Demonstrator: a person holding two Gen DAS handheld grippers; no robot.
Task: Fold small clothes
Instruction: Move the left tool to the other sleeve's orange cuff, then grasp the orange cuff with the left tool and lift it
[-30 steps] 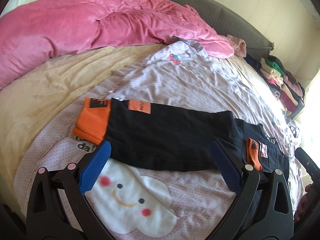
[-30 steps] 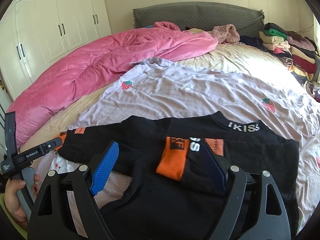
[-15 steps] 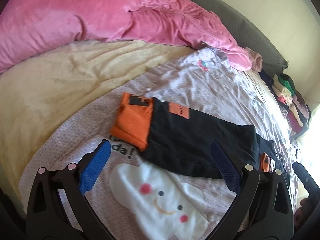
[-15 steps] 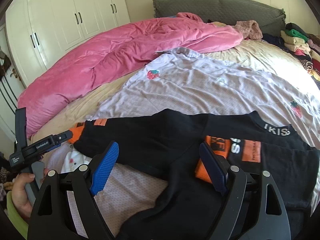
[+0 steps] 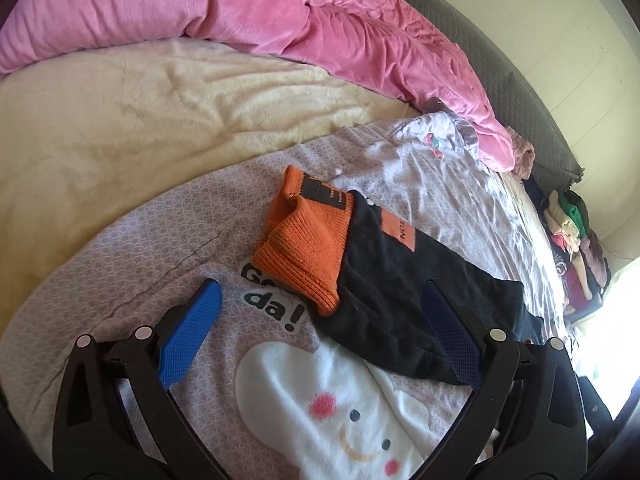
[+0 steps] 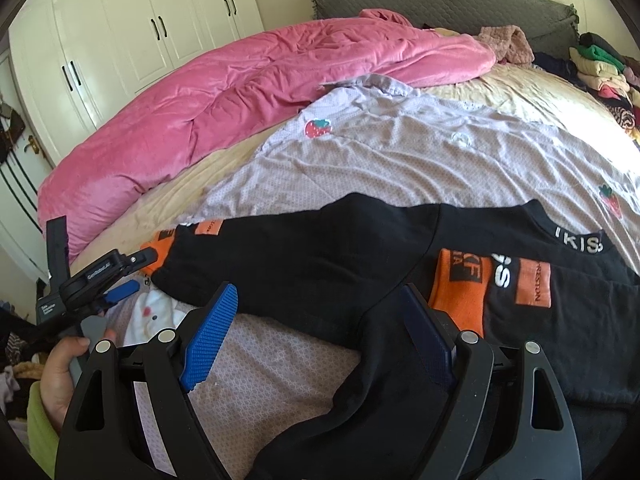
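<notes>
A small black sweater (image 6: pixel 320 256) with orange cuffs lies on the lilac blanket (image 6: pixel 420 152) on the bed. One sleeve stretches out to the left; its orange cuff (image 5: pixel 308 236) lies just beyond my open, empty left gripper (image 5: pixel 320 320). The other orange cuff (image 6: pixel 460 280) is folded across the sweater's chest below the collar. My right gripper (image 6: pixel 320 332) is open and empty, over the sweater's lower left part. The left gripper also shows in the right wrist view (image 6: pixel 116 272), held by a hand.
A pink duvet (image 6: pixel 240 92) lies across the far side of the bed. A pile of folded clothes (image 6: pixel 600 68) sits at the far right by the grey headboard (image 6: pixel 440 0). White wardrobes (image 6: pixel 120 32) stand at the left. A white smiling-cloud print (image 5: pixel 320 400) is on the blanket.
My left gripper has moved left along the outstretched sleeve towards its orange cuff. My right gripper has shifted left, from over the folded cuff to the sweater's left part. Both stay open.
</notes>
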